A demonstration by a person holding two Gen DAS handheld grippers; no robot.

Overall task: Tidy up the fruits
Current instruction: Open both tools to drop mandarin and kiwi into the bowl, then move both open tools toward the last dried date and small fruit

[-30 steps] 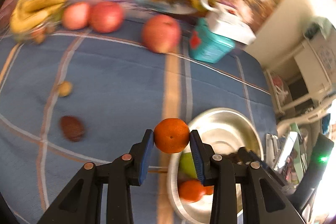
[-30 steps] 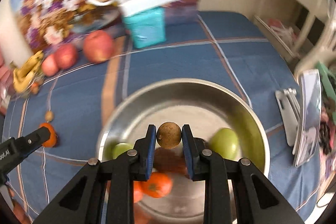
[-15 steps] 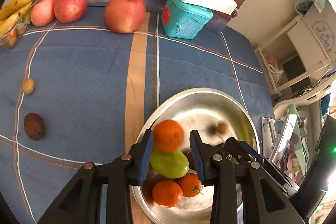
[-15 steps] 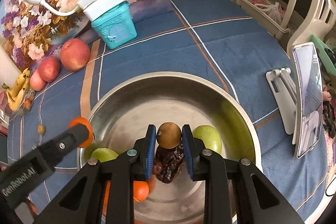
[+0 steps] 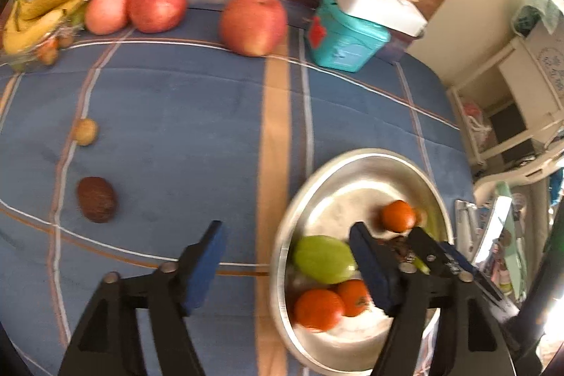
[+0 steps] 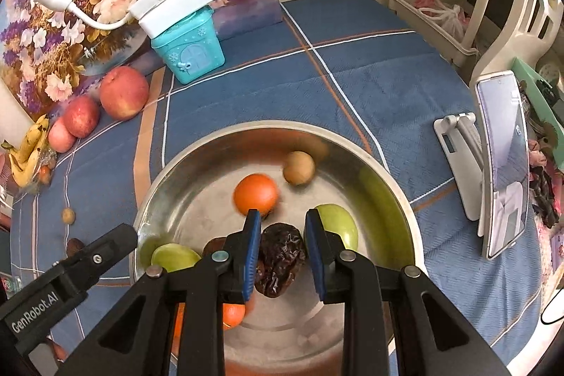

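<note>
The steel bowl (image 6: pixel 405 199) holds an orange (image 6: pixel 256 194), a small brown round fruit (image 6: pixel 299 167), green fruits (image 6: pixel 336 226), a wrinkled dark date (image 6: pixel 280 259) and more oranges (image 5: pixel 319 309). My right gripper (image 6: pixel 283 235) is open and empty just above the date. My left gripper (image 5: pixel 287 256) is open and empty over the bowl's (image 5: pixel 282 256) left rim; it also shows in the right wrist view (image 6: pixel 70 273). On the blue cloth lie a dark brown fruit (image 5: pixel 96 199) and a small tan fruit (image 5: pixel 85 131).
Three red apples (image 5: pixel 252 22) and bananas (image 5: pixel 38 11) lie along the back by a floral painting. A teal box (image 5: pixel 343 39) with a white power strip (image 6: pixel 183 0) stands behind the bowl. A phone on a stand (image 6: pixel 500 164) is at right.
Both grippers opened. The left dropped its orange into the bowl and shifted left. The right released the small brown fruit, which rolled toward the bowl's far side.
</note>
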